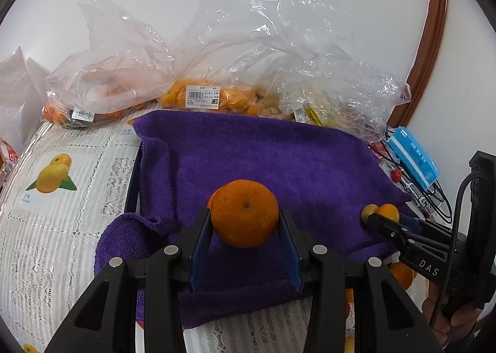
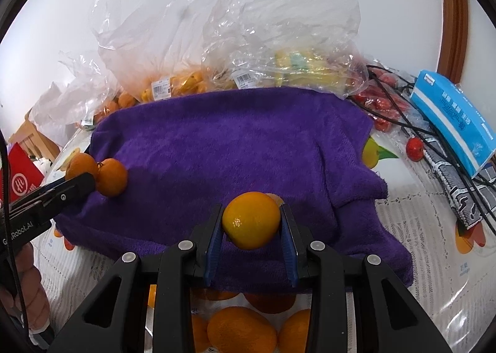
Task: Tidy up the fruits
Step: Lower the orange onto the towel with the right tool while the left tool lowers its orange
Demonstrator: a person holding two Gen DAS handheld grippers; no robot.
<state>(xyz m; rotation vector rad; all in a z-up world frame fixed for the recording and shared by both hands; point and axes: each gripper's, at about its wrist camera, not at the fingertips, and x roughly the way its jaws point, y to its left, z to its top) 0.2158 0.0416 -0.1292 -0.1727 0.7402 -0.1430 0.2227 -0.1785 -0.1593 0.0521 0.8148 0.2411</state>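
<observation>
Right now each hand-held gripper carries one fruit above the purple towel [image 1: 279,160]: your left hand-held gripper [image 1: 245,224] is closed on a deep-orange mandarin [image 1: 245,213], and your right hand-held gripper [image 2: 251,224] is closed on a smoother, yellower orange [image 2: 251,220]. In the left wrist view the right tool shows at about 3 o'clock; in the right wrist view the left one sits near 9 o'clock, its mandarin touching a second one. You seem to be mid-carry, so keep the pressure light, since the mandarin's pebbled, loose skin will dent and the glossy orange may roll between the blue pads [image 2: 214,247] if you tilt. Both fruits are round and gripped across the middle, which is the stable hold; keep the fingers level. The terry towel is soft and rumpled, folded at its left edge, so fruit lowered onto it should settle rather than roll, but avoid the folds. More oranges [image 2: 241,334] lie below the right gripper at 6 o'clock, likely the pile in question. At 12 o'clock, crinkly clear plastic bags [image 1: 272,42] hold further citrus with price labels; keep clear of that thin film. A blue box [image 2: 452,117] and black cables [image 2: 403,123] lie at 2 o'clock on the lace-patterned surface [image 1: 62,229].
</observation>
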